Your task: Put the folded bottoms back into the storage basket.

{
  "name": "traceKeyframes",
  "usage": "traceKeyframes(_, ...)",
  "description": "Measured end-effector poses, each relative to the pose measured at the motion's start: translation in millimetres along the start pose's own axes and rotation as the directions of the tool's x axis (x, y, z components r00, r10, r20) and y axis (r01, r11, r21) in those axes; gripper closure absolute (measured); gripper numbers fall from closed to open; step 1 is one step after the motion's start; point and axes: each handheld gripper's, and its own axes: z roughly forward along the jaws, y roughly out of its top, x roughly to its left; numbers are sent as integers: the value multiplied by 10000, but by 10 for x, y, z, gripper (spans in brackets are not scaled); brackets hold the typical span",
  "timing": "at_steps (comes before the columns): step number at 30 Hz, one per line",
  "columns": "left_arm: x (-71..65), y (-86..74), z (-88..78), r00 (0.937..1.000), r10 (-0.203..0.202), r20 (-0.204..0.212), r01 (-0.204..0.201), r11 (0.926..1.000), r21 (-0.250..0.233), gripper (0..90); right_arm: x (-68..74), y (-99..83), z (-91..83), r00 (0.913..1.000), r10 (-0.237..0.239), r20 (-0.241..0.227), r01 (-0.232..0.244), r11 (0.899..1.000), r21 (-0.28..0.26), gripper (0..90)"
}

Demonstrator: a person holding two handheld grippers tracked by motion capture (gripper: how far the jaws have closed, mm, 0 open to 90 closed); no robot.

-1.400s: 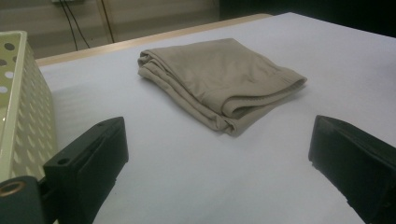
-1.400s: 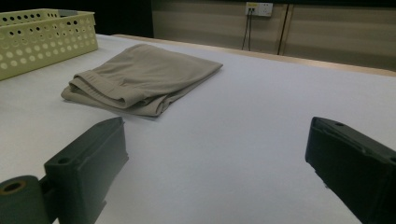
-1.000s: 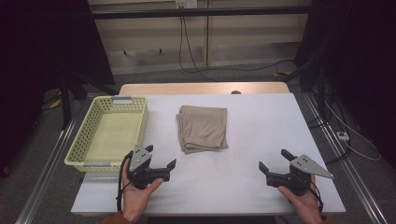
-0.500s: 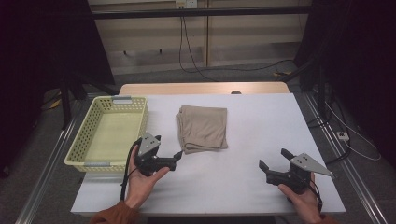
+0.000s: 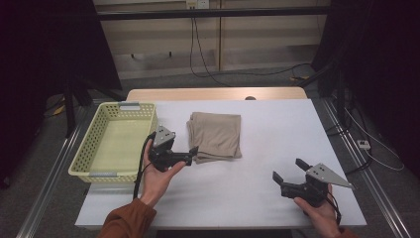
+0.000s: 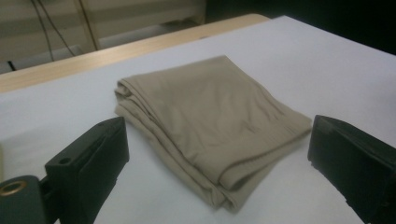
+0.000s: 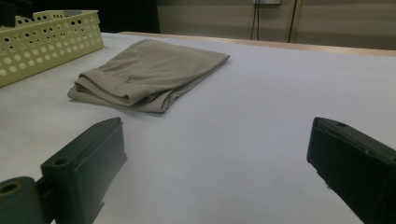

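Note:
A folded beige cloth (image 5: 215, 136) lies flat near the middle of the white table (image 5: 277, 129). My left gripper (image 5: 191, 154) is open at the cloth's near left corner, jaws pointing right toward it. In the left gripper view the cloth (image 6: 210, 121) lies close ahead, its near corner between the two spread jaws of the left gripper (image 6: 217, 154). My right gripper (image 5: 288, 169) is open near the table's front right, well apart from the cloth. In its own view the right gripper (image 7: 218, 140) has bare table between its jaws, and the cloth (image 7: 149, 74) lies farther off to the left.
A yellow perforated basket (image 5: 79, 158) stands at the table's left side with nothing visible inside; its wall (image 7: 46, 42) shows in the right gripper view. A wooden strip (image 5: 213, 94) runs along the far edge. Cables hang behind the table.
My left gripper has moved forward and to the right, from beside the basket's front up to the cloth's near left corner. The right gripper has stayed put.

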Motion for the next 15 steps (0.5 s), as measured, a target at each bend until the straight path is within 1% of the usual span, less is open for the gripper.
traceKeyframes(1, -3, 69, 1, 9999, -132, -86, 132, 9999, 1, 63, 3, -9, 8, 10000, 51, -79, -51, 10000, 35, 39)
traceKeyframes(2, -3, 69, 1, 9999, -132, -86, 132, 9999, 1, 47, 3, -9, 8, 10000, 51, -79, -51, 10000, 35, 39)
traceKeyframes(3, -17, 99, 2, 9999, 53, -101, -55, 9998, -205, 60, 5, -1, 9, 10000, -35, -79, 35, 10000, 53, 39)
traceKeyframes(4, -14, 112, 7, 9998, 163, -119, -165, 9997, -200, 60, 5, -1, 9, 10000, -35, -79, 35, 10000, 53, 39)
traceKeyframes(5, -18, 125, 26, 9998, 7, -197, -12, 9997, -246, 52, 2, 10, -9, 9999, -84, -118, 83, 9999, -86, 36)
traceKeyframes(7, -22, 132, 60, 10000, -18, -1, 18, 9996, -287, 49, -14, 13, -18, 9999, 12, -114, -14, 9999, -159, 35)
traceKeyframes(8, -18, 137, 72, 9999, 106, -42, -107, 9997, -216, 49, -14, 13, -18, 9999, 12, -114, -14, 9999, -159, 35)
traceKeyframes(9, -20, 141, 103, 9999, -50, -96, 48, 9998, -215, 50, -25, 7, -17, 9999, 120, -84, -121, 9999, -99, 35)
traceKeyframes(11, 6, 152, 145, 9997, -135, -192, 131, 9998, -179, 55, -25, 2, -12, 10000, 89, -39, -89, 9999, -66, 37)
traceKeyframes(12, 29, 166, 187, 9992, -378, -124, 376, 9992, -127, 55, -22, 0, -11, 10000, 86, -48, -87, 9999, -50, 36)
traceKeyframes(14, 38, 173, 212, 9990, -452, -74, 452, 9990, -61, 54, -21, 1, -11, 10000, 83, -44, -83, 10000, -52, 36)
traceKeyframes(15, 40, 183, 247, 9991, -400, -139, 400, 9992, -7, 56, -20, 0, -9, 10000, 23, -42, -23, 10000, -52, 37)
